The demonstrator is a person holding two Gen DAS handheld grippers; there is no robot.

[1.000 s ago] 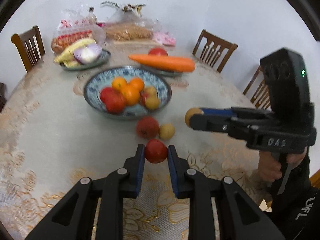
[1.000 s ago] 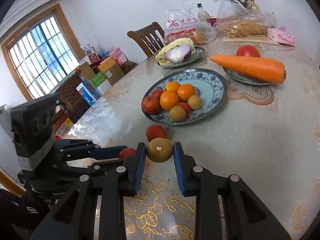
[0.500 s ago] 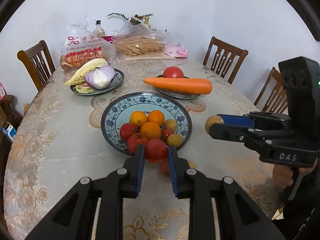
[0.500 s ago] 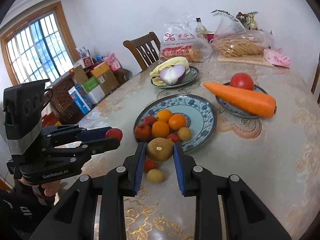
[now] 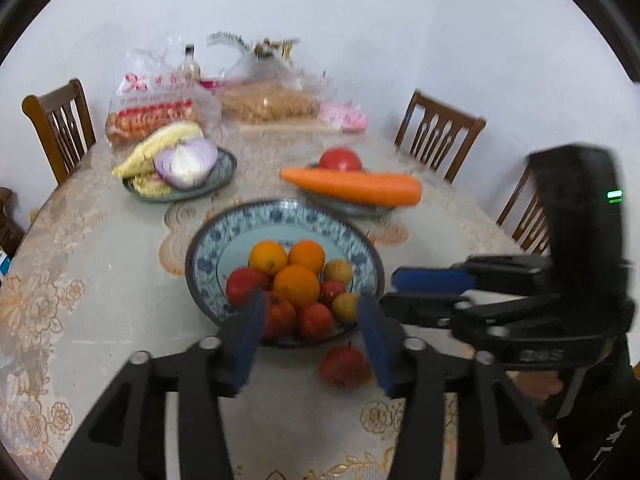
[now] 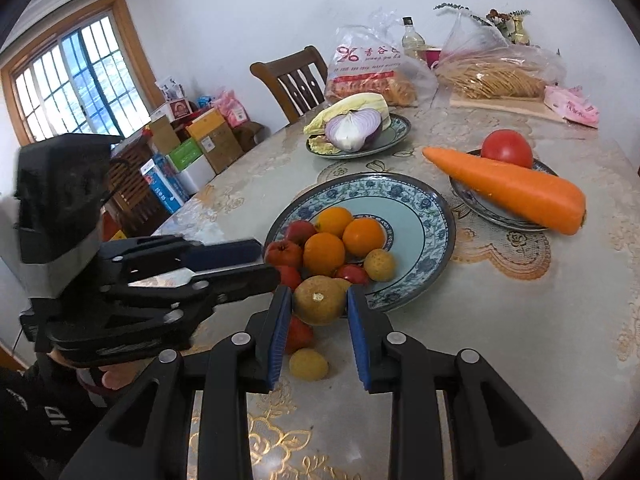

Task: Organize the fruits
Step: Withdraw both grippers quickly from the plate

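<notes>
Your left gripper (image 5: pixel 310 332) has just spread its fingers, dropping a red fruit (image 5: pixel 315 320) into the bowl (image 5: pixel 208 256). Your right gripper (image 6: pixel 318 326), loosening, has a brown fruit (image 6: pixel 320 300) between its fingers; two fruits (image 6: pixel 308 364) wait on the tabletop (image 6: pixel 500 340).

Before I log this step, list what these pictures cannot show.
Left wrist view: bottle label, smeared by motion blur.
Right wrist view: red fruit on the table, partly hidden behind the brown fruit.
Right wrist view: print on the boxes, too small.

left-wrist view motion-blurred, red fruit (image 6: pixel 298 334) half hidden behind tool
</notes>
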